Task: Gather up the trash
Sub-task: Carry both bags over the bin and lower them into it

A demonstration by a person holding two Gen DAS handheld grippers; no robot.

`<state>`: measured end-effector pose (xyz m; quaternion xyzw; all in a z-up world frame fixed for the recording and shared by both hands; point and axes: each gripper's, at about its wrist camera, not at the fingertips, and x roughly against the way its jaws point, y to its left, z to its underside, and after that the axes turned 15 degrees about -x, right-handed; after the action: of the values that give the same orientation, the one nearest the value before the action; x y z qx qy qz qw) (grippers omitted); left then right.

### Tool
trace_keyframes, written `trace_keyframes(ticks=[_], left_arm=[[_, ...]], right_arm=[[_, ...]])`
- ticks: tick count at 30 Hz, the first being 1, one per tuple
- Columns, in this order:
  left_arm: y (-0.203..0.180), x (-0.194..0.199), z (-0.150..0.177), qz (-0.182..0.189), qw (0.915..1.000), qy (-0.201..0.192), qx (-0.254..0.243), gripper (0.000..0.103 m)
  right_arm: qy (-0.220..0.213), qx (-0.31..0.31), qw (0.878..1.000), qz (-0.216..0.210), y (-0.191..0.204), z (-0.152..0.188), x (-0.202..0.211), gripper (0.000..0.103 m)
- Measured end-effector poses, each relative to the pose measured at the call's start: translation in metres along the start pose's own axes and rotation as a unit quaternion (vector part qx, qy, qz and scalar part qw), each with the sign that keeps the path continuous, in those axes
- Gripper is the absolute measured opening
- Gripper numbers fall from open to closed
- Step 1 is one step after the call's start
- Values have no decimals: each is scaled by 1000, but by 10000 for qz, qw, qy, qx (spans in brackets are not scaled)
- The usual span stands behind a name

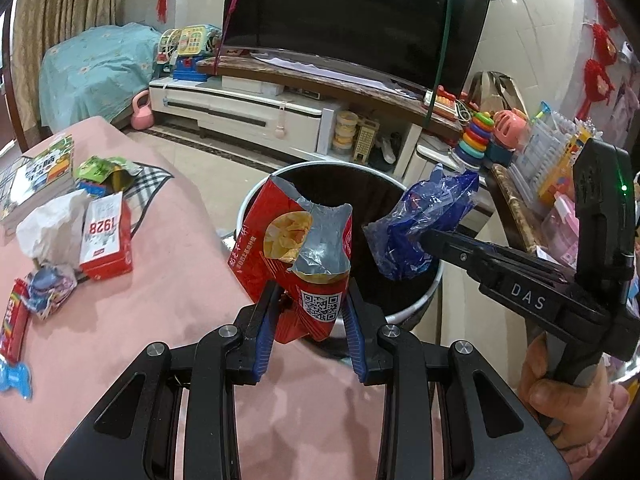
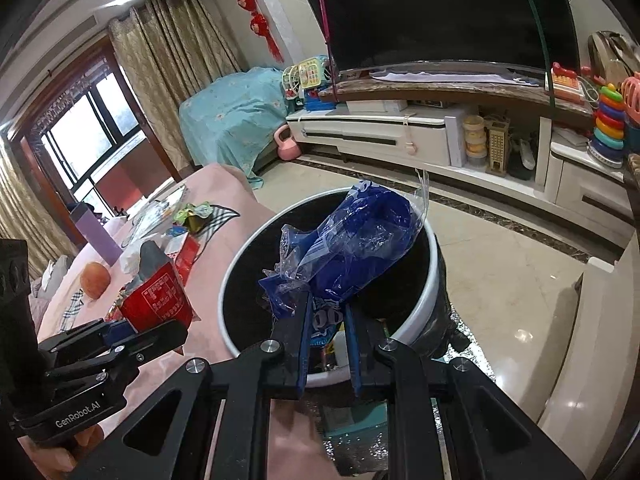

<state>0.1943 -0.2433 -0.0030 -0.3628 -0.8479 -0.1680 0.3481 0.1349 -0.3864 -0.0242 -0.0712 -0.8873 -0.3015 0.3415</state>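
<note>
Left tongs (image 1: 310, 312): matte black linkage arms with triangular cut-outs, round silver screw heads at each pivot, and blue pads lining the inner faces of both fingers (image 1: 264, 332). Right tongs (image 2: 328, 344): identical black arms, silver pivot screws and blue-lined fingers (image 2: 303, 354). Seen from the left wrist view, the right tongs' body carries white lettering "DAS" and an upright black housing with a small green indicator light; a bare hand (image 1: 560, 396) wraps its grey-and-black handle. Seen from the right wrist view, the left tongs' side bears white lettering "GenRobot.AI".
</note>
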Motion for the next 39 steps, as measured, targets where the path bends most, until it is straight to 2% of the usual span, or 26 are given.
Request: trace_keyframes(ticks=[13,18,21,22,24,29,32,35,39], left_arm=[[-6,-26,-9,36,9999,167,5,30],[-3,-34,-8,32,9996,242,136,34],[1,-34,-8,16,9995,245,200,43],[2,-33,-7,22,9994,248,223,44],[4,-32,-6,29,9993,263,266,49],[8,-28,-1,11,9990,248,360,58],[10,-24,5,-9,9988,243,420,62],[16,-19,10,-38,9985,230,504,67],[20,-13,15,-38,9980,196,607,68]], right_arm=[[142,61,9998,140,-6,-7,-14,16],[187,2,9997,157,-10,-11,-19,17],[245,-52,9996,139,-14,-14,-23,22],[259,-81,9995,137,-16,-15,-24,23],[300,-136,9994,145,-17,-14,-25,32],[283,-206,9994,81,-18,-12,-23,43],[262,-203,9994,49,-17,-10,-20,45],[226,-210,9995,-2,-15,-10,-16,53],[115,-288,9995,-63,-15,-10,-10,60]])
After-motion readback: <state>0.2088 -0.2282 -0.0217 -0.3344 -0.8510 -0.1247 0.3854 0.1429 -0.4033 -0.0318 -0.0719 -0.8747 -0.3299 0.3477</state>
